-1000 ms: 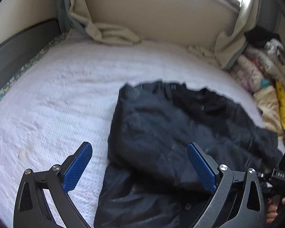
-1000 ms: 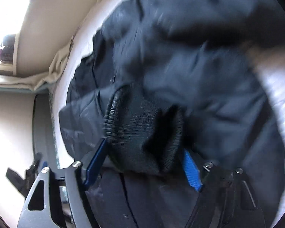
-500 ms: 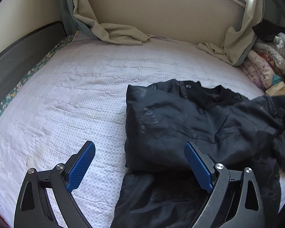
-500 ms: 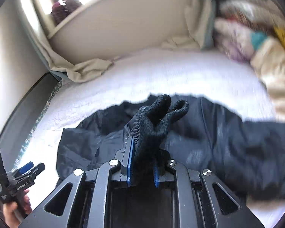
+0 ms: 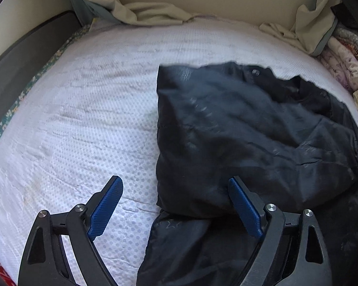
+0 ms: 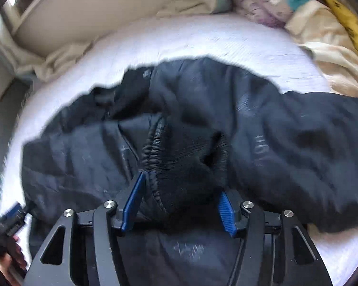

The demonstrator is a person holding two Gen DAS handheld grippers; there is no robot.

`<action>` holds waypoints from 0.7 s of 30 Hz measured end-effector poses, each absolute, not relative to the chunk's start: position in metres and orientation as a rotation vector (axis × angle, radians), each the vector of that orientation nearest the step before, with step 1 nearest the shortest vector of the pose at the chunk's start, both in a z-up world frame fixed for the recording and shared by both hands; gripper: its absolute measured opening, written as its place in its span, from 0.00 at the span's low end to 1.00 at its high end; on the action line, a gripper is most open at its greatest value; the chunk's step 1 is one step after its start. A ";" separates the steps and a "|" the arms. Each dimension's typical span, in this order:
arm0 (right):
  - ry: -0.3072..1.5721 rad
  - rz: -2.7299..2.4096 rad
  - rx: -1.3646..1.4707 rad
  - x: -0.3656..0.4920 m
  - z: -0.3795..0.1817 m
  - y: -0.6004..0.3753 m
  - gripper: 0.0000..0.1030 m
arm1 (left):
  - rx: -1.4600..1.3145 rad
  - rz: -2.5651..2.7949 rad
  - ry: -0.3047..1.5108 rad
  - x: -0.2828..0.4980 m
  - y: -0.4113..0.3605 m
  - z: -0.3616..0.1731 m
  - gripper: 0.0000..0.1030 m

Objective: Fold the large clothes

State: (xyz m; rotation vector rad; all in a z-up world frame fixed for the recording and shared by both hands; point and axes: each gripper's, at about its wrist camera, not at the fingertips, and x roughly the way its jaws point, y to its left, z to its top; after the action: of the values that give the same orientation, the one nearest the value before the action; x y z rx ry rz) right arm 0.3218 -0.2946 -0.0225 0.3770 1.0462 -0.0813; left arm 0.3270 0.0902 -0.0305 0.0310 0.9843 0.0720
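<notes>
A black jacket (image 5: 238, 131) lies partly folded on the white bed (image 5: 95, 107), its left side folded over the body. My left gripper (image 5: 176, 205) is open and empty, low over the jacket's left edge. In the right wrist view the jacket (image 6: 286, 143) spreads across the bed. Its black knit sleeve cuff (image 6: 183, 162) sits between the blue pads of my right gripper (image 6: 179, 205). The jaws stand partly apart with the cuff lying loose between them. The left gripper and its hand show at the lower left of the right wrist view (image 6: 12, 219).
A beige curtain (image 5: 143, 12) bunches along the far wall. A pile of folded clothes and blankets (image 6: 310, 23) sits at the bed's right side. A dark bed frame (image 5: 23, 54) runs along the left. White sheet lies to the jacket's left.
My right gripper has opened from a tight pinch on the cuff and has come down with the sleeve onto the jacket. The left gripper stayed open and edged forward.
</notes>
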 end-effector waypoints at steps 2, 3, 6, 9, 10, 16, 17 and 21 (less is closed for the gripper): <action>0.995 -0.098 0.366 0.311 -0.002 -0.299 0.55 | 0.012 0.046 0.942 0.322 0.085 -0.018 0.89; 0.944 -0.101 0.341 0.303 0.010 -0.299 0.55 | -0.004 0.017 0.925 0.320 0.082 -0.014 0.89; 0.904 -0.030 0.302 0.301 0.018 -0.284 0.32 | -0.055 -0.071 0.952 0.322 0.072 -0.021 0.86; 0.957 0.028 0.238 0.312 0.002 -0.260 0.09 | -0.071 -0.080 1.014 0.330 0.067 -0.043 0.74; 0.980 0.024 0.214 0.316 -0.008 -0.252 0.09 | -0.053 -0.066 1.010 0.331 0.065 -0.049 0.74; 1.084 -0.011 0.169 0.328 -0.059 -0.238 0.08 | 0.055 -0.022 0.983 0.330 0.057 -0.068 0.79; 1.082 -0.012 0.173 0.328 -0.062 -0.238 0.08 | 0.063 -0.018 0.978 0.330 0.056 -0.070 0.80; 1.080 -0.017 0.197 0.329 -0.069 -0.241 0.08 | 0.071 -0.002 0.968 0.335 0.056 -0.079 0.83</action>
State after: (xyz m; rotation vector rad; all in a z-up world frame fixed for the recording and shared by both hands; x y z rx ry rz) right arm 0.3290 -0.2415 -0.0694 0.1967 1.0799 -0.0167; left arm 0.3353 0.0555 -0.0789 0.0714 0.9676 -0.0023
